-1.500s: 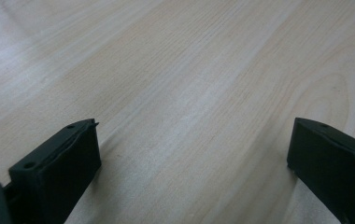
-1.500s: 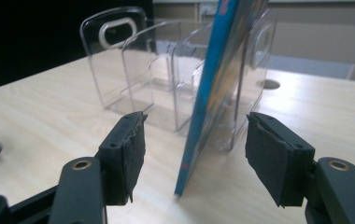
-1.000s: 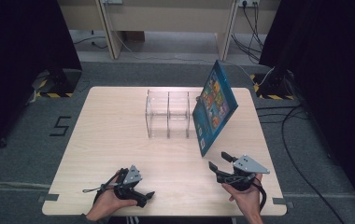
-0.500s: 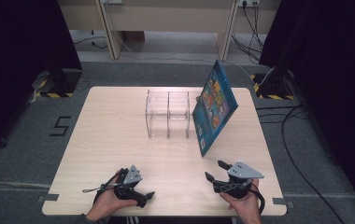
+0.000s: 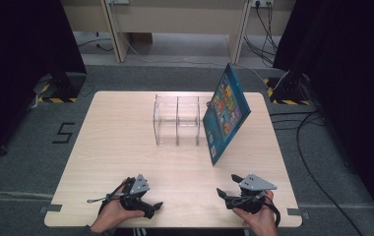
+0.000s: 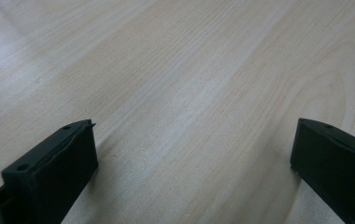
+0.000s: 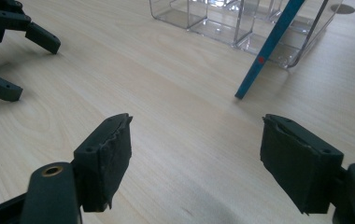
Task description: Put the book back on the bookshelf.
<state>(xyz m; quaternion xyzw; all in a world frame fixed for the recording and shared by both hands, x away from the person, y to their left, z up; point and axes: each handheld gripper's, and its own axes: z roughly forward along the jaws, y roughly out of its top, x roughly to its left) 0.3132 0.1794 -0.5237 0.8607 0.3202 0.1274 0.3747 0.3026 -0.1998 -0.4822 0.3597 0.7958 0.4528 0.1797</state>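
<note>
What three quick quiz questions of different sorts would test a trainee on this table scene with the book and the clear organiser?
1. True or false: the book lies flat on the table.
2. Multiple choice: what is between the right tongs? A) the book B) the organiser C) nothing
3. Short answer: which edge of the table are both tongs nearest?

Key
1. False: it stands tilted, its lower edge on the table, leaning against the organiser's right end.
2. C: the jaws stand apart over bare wood and have just been opening.
3. The near edge, left tongs at the left, right tongs at the right.
</note>
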